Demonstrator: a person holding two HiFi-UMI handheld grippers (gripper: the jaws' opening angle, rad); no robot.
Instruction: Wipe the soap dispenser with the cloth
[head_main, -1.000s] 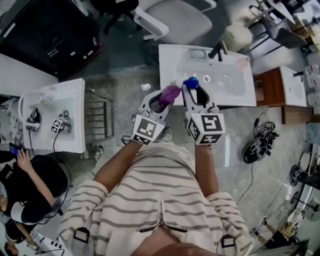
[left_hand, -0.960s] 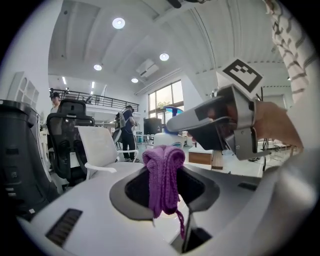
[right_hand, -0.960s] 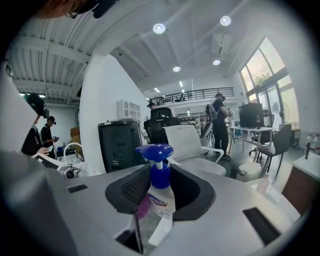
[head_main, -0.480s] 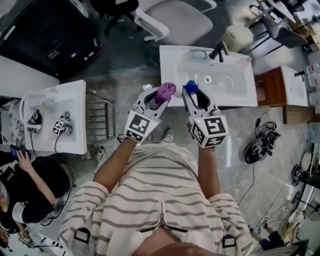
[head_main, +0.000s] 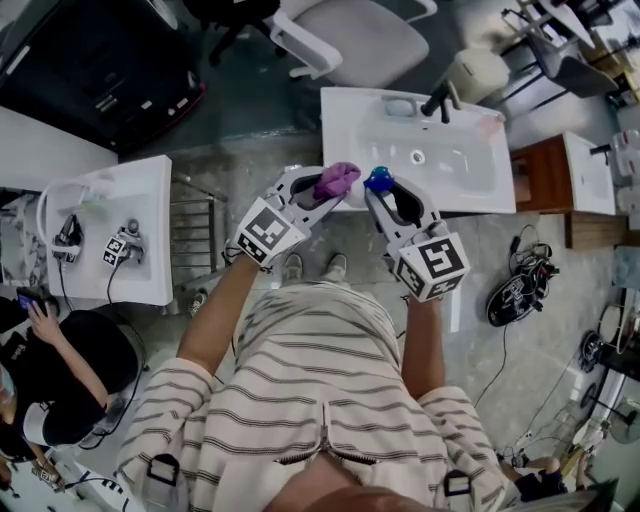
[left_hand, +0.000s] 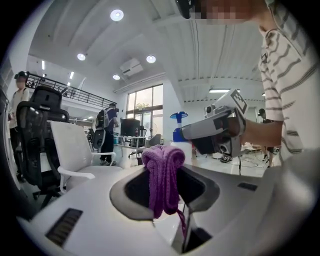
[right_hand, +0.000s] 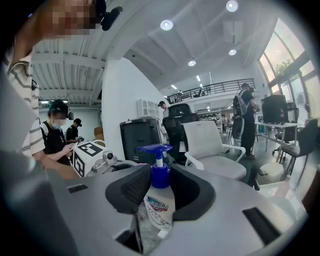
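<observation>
A white soap dispenser (right_hand: 160, 202) with a blue pump head (head_main: 378, 180) sits upright between the jaws of my right gripper (head_main: 381, 190), which is shut on its body, lifted in front of the white basin. My left gripper (head_main: 322, 188) is shut on a bunched purple cloth (head_main: 336, 181); the cloth (left_hand: 163, 175) hangs down between its jaws. In the head view the cloth sits just left of the pump head, a small gap apart. The left gripper view shows the right gripper (left_hand: 212, 131) and the dispenser's blue top (left_hand: 178, 116) beyond the cloth.
A white washbasin (head_main: 470, 185) with a dark tap (head_main: 437, 100) stands ahead. Behind it is a white office chair (head_main: 345, 40). A second white counter (head_main: 140, 235) is at the left, with a seated person (head_main: 60, 370) beside it. A wooden cabinet (head_main: 545, 185) stands to the right.
Both grippers have swung apart at their marker cubes, their tips staying together. The cloth has risen slightly to sit level with the pump head.
</observation>
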